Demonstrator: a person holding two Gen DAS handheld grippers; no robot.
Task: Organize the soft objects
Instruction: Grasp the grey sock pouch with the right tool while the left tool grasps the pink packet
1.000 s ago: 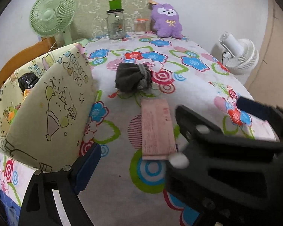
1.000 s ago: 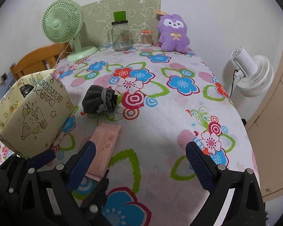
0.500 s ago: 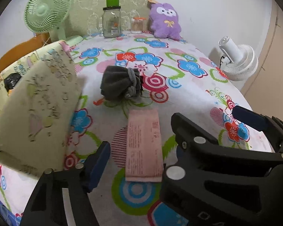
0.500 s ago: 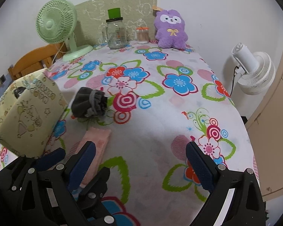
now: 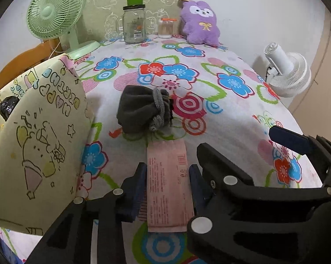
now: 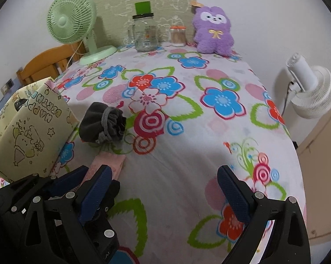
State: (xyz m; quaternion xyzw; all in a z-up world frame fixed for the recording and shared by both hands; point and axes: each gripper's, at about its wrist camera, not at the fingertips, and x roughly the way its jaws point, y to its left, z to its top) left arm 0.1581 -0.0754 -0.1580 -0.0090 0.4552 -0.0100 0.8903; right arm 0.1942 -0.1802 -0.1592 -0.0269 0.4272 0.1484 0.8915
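Pink tissue pack (image 5: 168,187) lying flat on near part of floral tablecloth (image 5: 220,114), left gripper (image 5: 167,187) pinching it, blue pads touching both long edges. Grey drawstring pouch (image 5: 143,112) sitting just beyond pack. Yellow gift bag (image 5: 35,136) standing at left. Right gripper (image 6: 163,195) hovering, jaws spread wide, holding nothing.

On the worktop (image 5: 231,114), a flat packet (image 5: 168,184) lies between the fingers of the left claw (image 5: 167,187), with a drawstring pouch (image 5: 143,112) just behind it. A gift bag (image 5: 37,145) stands to the left of both. Along the far edge sit a desk fan (image 6: 72,22), a glass jar (image 6: 144,33), a small container (image 6: 178,35) and a plush toy (image 6: 212,32), left to right. The right claw (image 6: 165,193) hangs to the packet's right. A second fan (image 6: 310,90) stands off the worktop's right side.
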